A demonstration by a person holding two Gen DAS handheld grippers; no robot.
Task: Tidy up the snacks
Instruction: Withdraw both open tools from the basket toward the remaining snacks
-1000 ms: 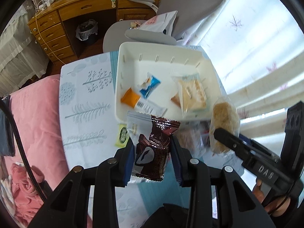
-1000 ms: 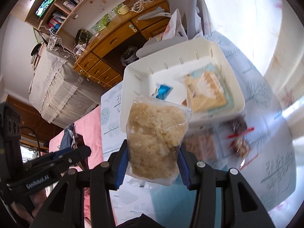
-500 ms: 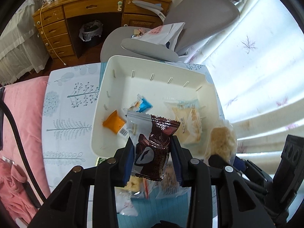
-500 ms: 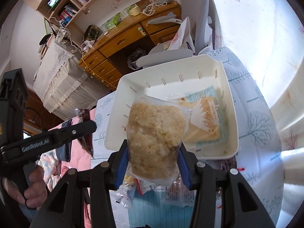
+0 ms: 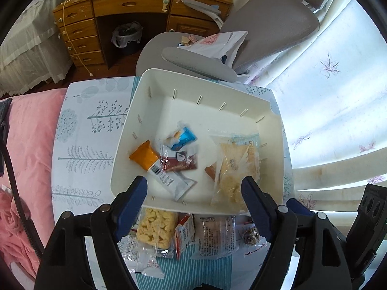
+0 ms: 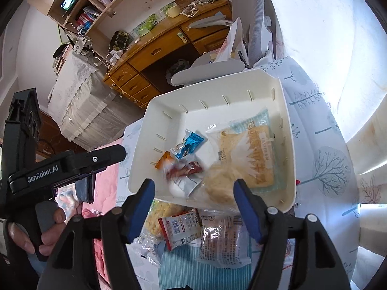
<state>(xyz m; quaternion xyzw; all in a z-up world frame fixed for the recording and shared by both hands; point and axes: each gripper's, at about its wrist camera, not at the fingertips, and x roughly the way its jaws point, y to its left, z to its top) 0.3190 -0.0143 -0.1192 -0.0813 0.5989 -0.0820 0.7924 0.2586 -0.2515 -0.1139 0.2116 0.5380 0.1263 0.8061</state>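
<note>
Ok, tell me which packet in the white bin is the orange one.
The orange packet with a white barcoded end, lying nearest the white bin's left wall. The neighbours are blue, brown and pale yellow.

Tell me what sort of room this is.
Probably a bedroom or home study: a wooden desk with drawers, a grey office chair, bookshelves, and pink bedding beside the table.

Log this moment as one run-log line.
left gripper: opening, nothing between fingers | right gripper: opening, nothing gripped | brown snack, crumbly snack bag: in white bin
</note>
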